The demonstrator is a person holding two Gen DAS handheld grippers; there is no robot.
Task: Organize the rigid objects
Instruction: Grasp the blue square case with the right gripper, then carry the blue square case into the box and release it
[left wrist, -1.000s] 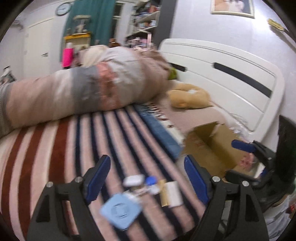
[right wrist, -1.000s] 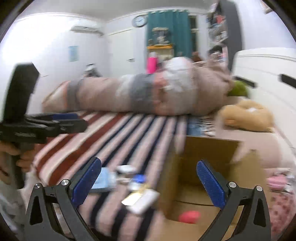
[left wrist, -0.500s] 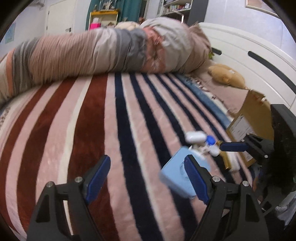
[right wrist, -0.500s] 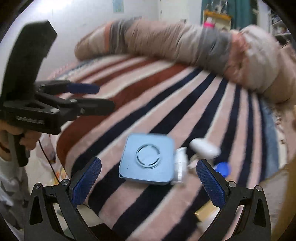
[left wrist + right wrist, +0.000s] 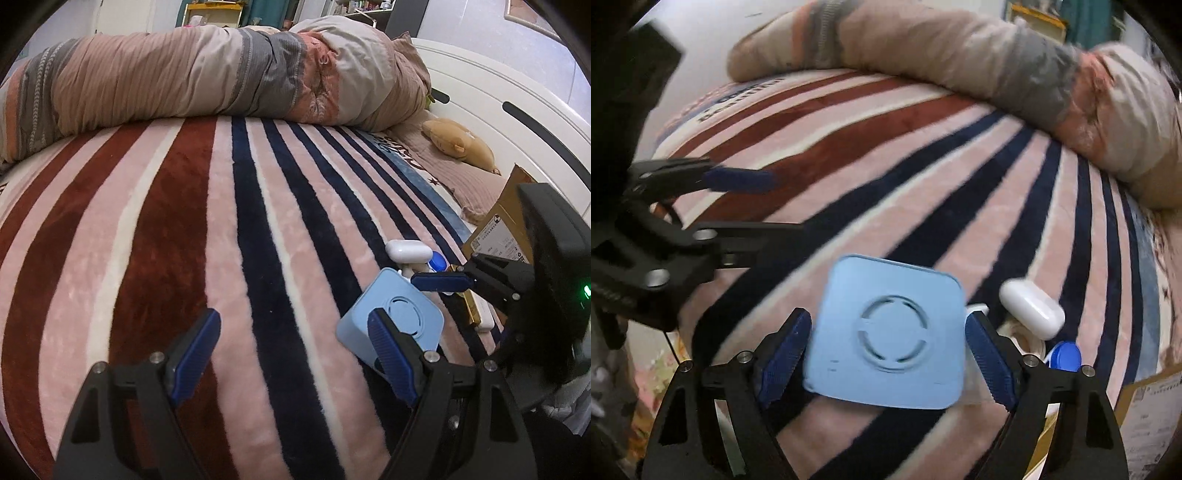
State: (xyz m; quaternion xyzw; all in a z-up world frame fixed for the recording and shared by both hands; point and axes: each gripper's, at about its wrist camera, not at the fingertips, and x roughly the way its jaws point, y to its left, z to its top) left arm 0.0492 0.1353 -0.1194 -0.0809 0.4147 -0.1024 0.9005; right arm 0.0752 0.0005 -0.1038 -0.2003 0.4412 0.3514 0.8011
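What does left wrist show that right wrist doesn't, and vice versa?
Left wrist only: yellow plush toy, white headboard, the right tool seen from the side. Right wrist only: the left tool from the side, and the blue square box sitting between its own open blue pads. Both: that box, white earbud case, blue cap, cardboard box, striped blanket, rolled duvet.

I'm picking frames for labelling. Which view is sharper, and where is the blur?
Left wrist: sharp; striped blanket pile crisp, edges bowed by fisheye. Right wrist: motion-smeared, worst on the left gripper and blanket stripes; blue square case fairly readable between the right gripper fingers.
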